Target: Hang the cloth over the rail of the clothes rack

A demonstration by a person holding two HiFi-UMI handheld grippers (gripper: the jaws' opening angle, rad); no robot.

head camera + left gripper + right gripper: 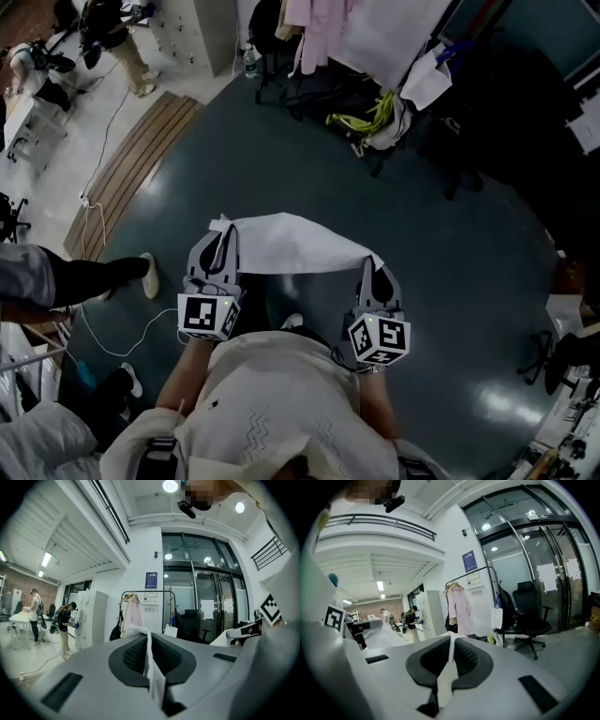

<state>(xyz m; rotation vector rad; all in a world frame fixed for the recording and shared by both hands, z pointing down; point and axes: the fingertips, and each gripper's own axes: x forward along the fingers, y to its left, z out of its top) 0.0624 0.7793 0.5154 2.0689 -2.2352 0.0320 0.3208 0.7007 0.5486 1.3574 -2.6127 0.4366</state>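
A white cloth (286, 242) hangs stretched between my two grippers over the dark floor. My left gripper (221, 234) is shut on the cloth's left corner, and the fold (151, 663) shows pinched between its dark pads. My right gripper (373, 270) is shut on the right corner, where a strip of cloth (446, 679) sits between its pads. The clothes rack (149, 592) stands ahead by the glass wall, its black rail (474, 573) carrying a pink garment (459, 609). In the head view that garment (314, 28) is at the top edge, well beyond the cloth.
A black office chair (529, 611) stands right of the rack, with bags and a yellow item (361, 120) at its foot. White lockers (89, 616) with a person (64, 625) are on the left. A bystander's leg (84, 277), a cable (122, 347) and a wooden mat (131, 164) lie left.
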